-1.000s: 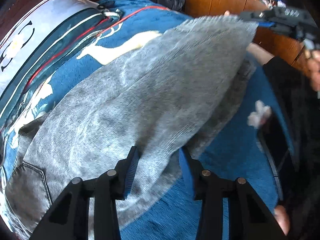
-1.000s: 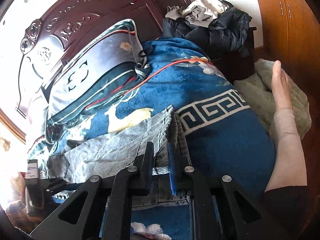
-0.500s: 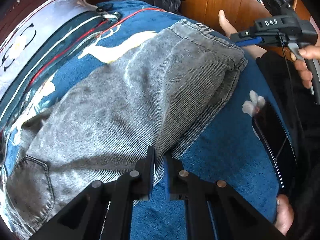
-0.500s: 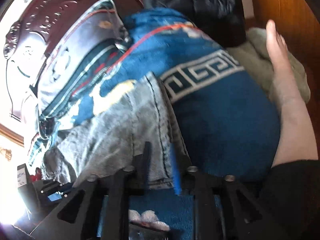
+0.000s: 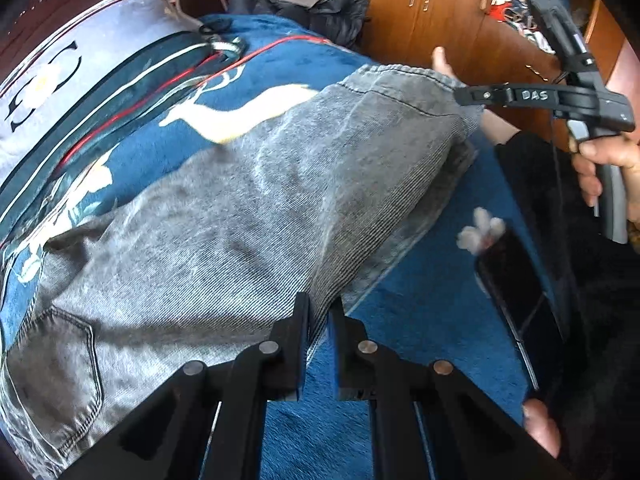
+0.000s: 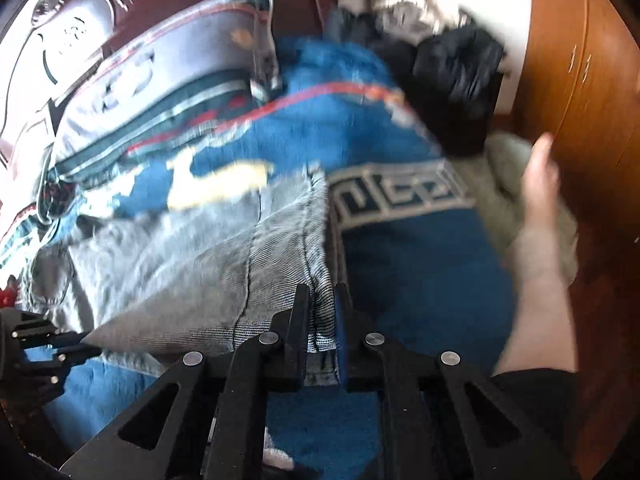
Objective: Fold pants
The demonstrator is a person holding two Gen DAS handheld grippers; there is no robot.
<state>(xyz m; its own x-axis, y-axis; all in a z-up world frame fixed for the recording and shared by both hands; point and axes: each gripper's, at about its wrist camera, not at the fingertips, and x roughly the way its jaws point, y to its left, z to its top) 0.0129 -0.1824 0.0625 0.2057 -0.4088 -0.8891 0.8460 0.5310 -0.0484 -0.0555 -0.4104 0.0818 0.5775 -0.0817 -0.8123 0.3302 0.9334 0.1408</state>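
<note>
Grey denim pants (image 5: 224,216) lie across a blue blanket (image 5: 420,320), back pocket at the lower left. My left gripper (image 5: 318,310) is shut on the near side edge of the pant leg, with denim pinched between its fingers. In the left wrist view my right gripper (image 5: 466,96) meets the hem end at the far right, held by a hand (image 5: 600,168). In the right wrist view, which is blurred, my right gripper (image 6: 322,300) is shut on the hem of the pants (image 6: 224,264). The left gripper (image 6: 74,346) shows at the lower left there.
A black phone (image 5: 520,292) and a white fluffy charm (image 5: 480,232) lie on the blanket near the right edge. A large pillow (image 5: 80,64) lies at the headboard side. Dark clothes (image 5: 316,0) are piled beyond the bed. A bare foot (image 6: 540,184) and a wooden wardrobe (image 6: 580,80) stand at the right.
The left gripper closed on the pant leg's edge. The lifted leg came down onto the blanket. The right gripper's jaws widened briefly, then closed on the hem again.
</note>
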